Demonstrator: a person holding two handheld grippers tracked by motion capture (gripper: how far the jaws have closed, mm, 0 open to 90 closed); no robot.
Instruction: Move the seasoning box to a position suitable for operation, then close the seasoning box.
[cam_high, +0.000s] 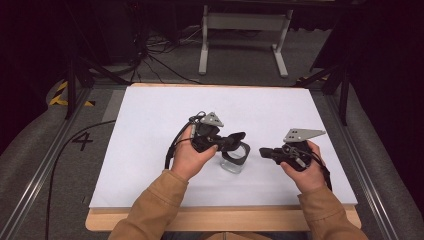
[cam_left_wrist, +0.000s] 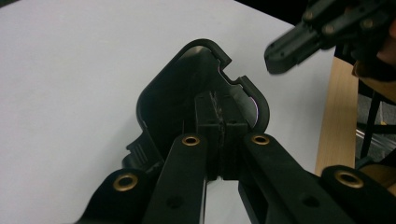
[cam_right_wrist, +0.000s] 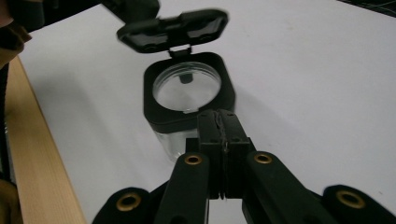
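The left gripper (cam_high: 239, 136), clenched on the jar's flip lid (cam_right_wrist: 173, 29), holds it raised; the right gripper (cam_high: 264, 152), jaws closed empty, points left just beside the clear jar (cam_high: 234, 159).

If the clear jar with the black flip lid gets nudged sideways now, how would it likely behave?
The jar looks empty and see-through, so probably light and easy to slide on the smooth white table. Its hinged lid stands open to one side, which may make it tip that way.

The left claw (cam_high: 239, 137) points right, its jaws pressed together, gripped by the left hand (cam_high: 189, 157). The right claw (cam_high: 264, 151) points left toward it, jaws also closed, held in the right hand (cam_high: 307, 170); both forearms wear tan sleeves.
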